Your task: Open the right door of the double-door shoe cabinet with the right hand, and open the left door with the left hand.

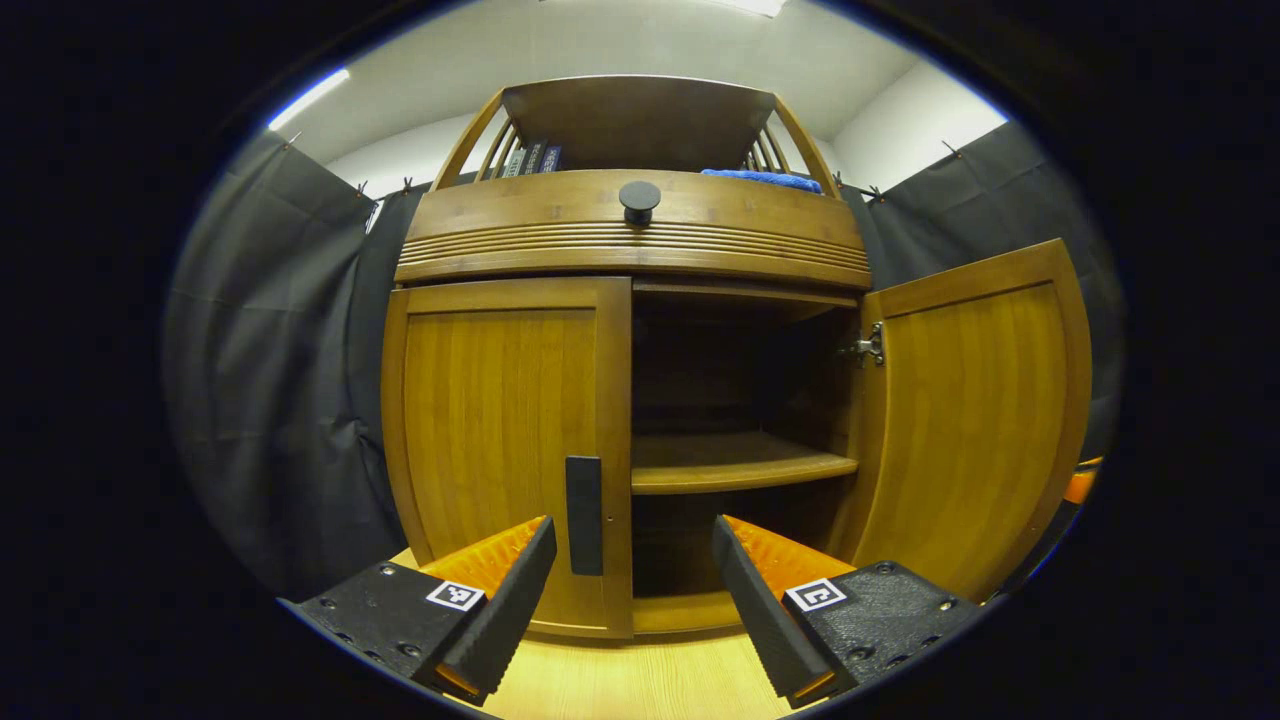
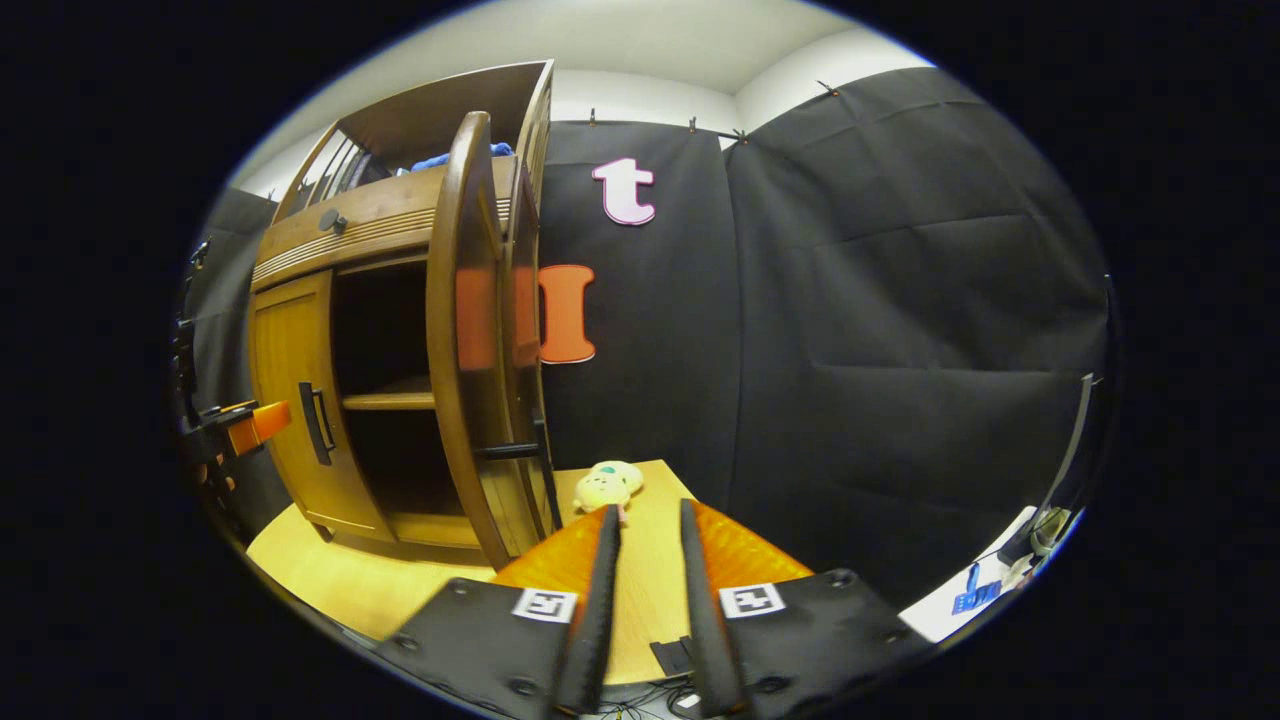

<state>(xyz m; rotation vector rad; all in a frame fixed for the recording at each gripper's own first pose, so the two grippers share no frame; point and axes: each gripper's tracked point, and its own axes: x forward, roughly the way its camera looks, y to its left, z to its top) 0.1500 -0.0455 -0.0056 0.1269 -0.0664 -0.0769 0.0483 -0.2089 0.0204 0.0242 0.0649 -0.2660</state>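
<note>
The wooden shoe cabinet (image 1: 630,225) stands on a light table. Its left door (image 1: 495,440) is closed, with a dark vertical handle (image 1: 585,515) at its inner edge. The right door (image 1: 975,420) is swung wide open, showing the inner shelf (image 1: 740,462). My left gripper (image 1: 635,590) is open just in front of the left door's handle, which sits between the fingers, nearer the left one. In the right gripper view the open right door (image 2: 470,330) is seen edge-on, with its handle (image 2: 510,450). My right gripper (image 2: 645,600) is slightly open, holding nothing, right of that door.
A small plush toy (image 2: 608,485) lies on the table (image 2: 330,585) behind the open door. A drawer with a round knob (image 1: 640,200) sits above the doors, with books and a blue cloth (image 1: 765,179) on top. Black cloth walls surround the booth.
</note>
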